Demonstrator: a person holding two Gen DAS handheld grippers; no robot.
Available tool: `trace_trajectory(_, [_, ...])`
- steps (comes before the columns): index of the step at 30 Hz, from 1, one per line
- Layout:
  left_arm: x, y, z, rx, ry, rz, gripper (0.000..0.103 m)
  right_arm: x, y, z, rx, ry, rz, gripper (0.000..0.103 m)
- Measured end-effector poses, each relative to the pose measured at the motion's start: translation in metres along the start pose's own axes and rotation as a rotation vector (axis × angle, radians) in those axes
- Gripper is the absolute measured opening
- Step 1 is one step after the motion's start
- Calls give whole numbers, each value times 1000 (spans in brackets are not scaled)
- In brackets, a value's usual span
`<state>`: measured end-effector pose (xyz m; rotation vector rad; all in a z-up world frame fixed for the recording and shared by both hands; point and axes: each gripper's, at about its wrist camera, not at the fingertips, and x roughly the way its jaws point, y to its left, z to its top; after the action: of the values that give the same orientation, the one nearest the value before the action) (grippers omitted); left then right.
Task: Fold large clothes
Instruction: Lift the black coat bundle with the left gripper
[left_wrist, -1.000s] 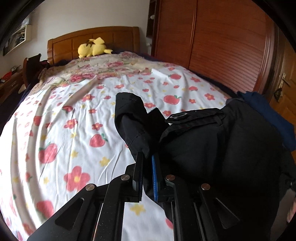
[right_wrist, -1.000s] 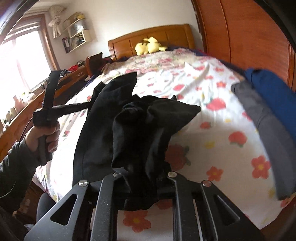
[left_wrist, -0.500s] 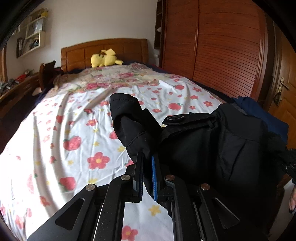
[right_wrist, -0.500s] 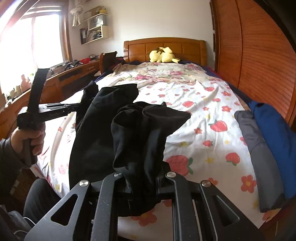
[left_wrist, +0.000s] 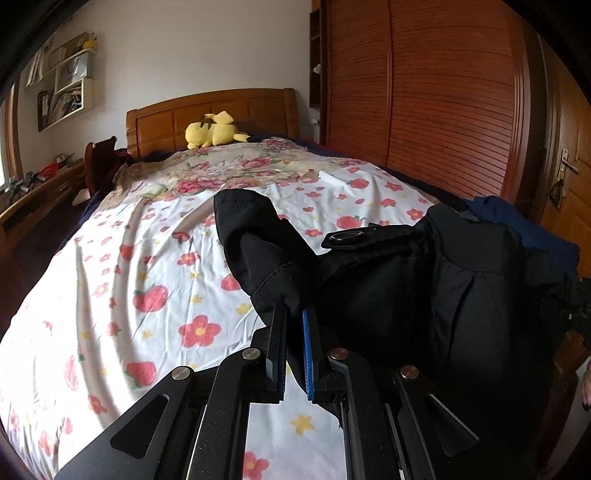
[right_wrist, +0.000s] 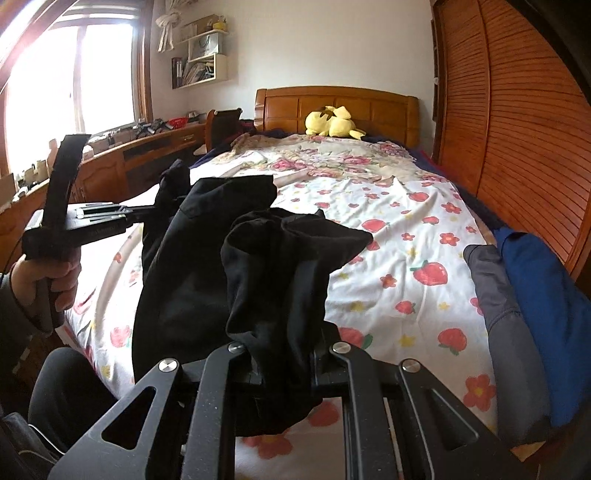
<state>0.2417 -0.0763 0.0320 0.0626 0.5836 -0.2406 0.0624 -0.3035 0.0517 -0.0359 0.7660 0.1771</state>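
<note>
Left claw (left_wrist: 293, 314), nearly closed, its 2 fingers (left_wrist: 277, 332) pinching a bunched edge of the black garment (left_wrist: 406, 295); the fabric rises just ahead of the tips as a rounded fold and spreads to the claw's right in a dark mass bearing a tab with a metal ring (left_wrist: 345, 236). Right claw (right_wrist: 280, 354), likewise nearly closed, gripping another bunch of the same black garment (right_wrist: 273, 266), which hides its fingertips and hangs below them; from there the cloth stretches away to the claw's left, where the left claw (right_wrist: 155, 210), held in a person's hand (right_wrist: 51, 273), clamps the other end. The garment hangs lifted between the 2 claws above the near end of the bed (left_wrist: 110, 295), whose sheet is white with red strawberries and flowers. To the right claw's right, at the bed's edge, lie a grey garment (right_wrist: 495, 295) and a blue garment (right_wrist: 546, 302), side by side and touching. Far ahead, against the wooden headboard (right_wrist: 369, 103), sits a yellow plush toy (right_wrist: 332, 122).
</note>
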Motion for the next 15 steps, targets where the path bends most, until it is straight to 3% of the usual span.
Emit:
trace_trajectory(8, [33,-45,50,26,-46,-49,7,-23,-48,24,-37,-61,-24,14])
trace_trajectory(15, [55,-117,127,62,-148,-177,7,-83,-121,60,-55,-141,-162,14])
